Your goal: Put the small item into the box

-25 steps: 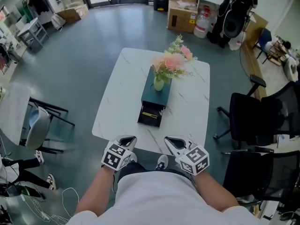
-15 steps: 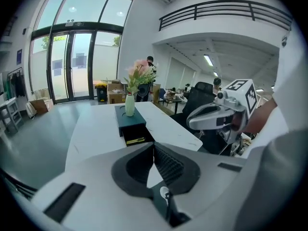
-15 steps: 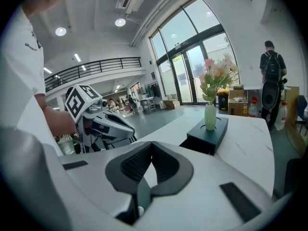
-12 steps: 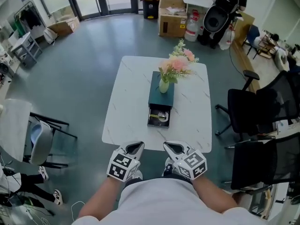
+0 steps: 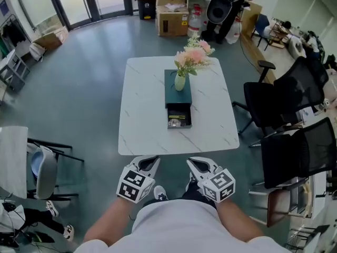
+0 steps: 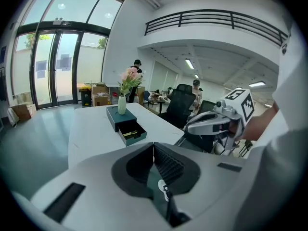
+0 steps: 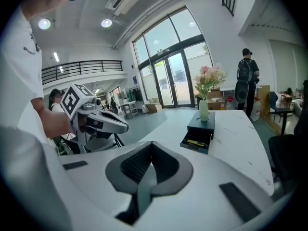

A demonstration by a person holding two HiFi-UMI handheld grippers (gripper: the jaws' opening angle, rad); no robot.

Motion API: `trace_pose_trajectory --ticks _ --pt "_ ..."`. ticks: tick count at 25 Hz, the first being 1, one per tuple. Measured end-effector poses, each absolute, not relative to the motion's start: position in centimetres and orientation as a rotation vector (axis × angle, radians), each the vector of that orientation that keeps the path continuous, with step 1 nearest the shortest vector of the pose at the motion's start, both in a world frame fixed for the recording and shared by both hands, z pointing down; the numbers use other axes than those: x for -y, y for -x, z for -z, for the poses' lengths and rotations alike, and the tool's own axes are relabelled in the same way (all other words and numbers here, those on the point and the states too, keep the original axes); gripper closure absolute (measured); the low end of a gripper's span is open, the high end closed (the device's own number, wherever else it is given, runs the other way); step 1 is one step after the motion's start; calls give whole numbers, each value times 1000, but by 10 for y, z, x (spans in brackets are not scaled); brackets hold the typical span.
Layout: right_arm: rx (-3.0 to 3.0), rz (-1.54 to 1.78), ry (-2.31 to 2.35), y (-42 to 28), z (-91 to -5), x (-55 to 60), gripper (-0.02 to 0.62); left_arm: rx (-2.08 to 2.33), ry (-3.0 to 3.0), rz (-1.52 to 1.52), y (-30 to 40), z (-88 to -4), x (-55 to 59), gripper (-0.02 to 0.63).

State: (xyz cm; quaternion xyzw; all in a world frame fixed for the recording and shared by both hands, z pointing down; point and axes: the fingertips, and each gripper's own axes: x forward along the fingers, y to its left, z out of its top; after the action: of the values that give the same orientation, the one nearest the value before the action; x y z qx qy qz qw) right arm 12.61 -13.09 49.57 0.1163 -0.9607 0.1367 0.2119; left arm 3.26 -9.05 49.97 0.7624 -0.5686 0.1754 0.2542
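Since the earlier frames, the table (image 5: 147, 115) has shifted toward the upper centre of the head view and now sits squarer to it. Both grippers stay at lower centre, short of the table's near edge. Left gripper (image 5: 150, 161): jaws together, nothing between them. Right gripper (image 5: 196, 163): jaws together, empty. A small yellowish item (image 5: 178, 123) lies in the open drawer (image 5: 179, 109) of the teal box (image 5: 171, 91), which carries a vase (image 5: 180, 82).

On the counter (image 5: 147, 121) a box (image 5: 171, 92) lies along the middle, a vase (image 5: 180, 82) standing on its far part and its drawer (image 5: 179, 108) pulled out toward the near edge with small items (image 5: 176, 123) in it, while chairs (image 5: 274, 103) stand right of the counter.
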Motion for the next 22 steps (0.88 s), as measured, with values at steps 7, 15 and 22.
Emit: trace_pose_trajectory --ticks 7,15,22 --pt "2674 -400 -386 -140 -492 117 580 1558 -2104 -454 -39 -493 82 591" --pt "2672 -416 -414 -150 -495 109 580 1545 -2146 -464 -57 -489 75 591" --pt "2676 -416 -438 -152 -491 109 580 1524 -2166 -482 -58 -485 72 591"
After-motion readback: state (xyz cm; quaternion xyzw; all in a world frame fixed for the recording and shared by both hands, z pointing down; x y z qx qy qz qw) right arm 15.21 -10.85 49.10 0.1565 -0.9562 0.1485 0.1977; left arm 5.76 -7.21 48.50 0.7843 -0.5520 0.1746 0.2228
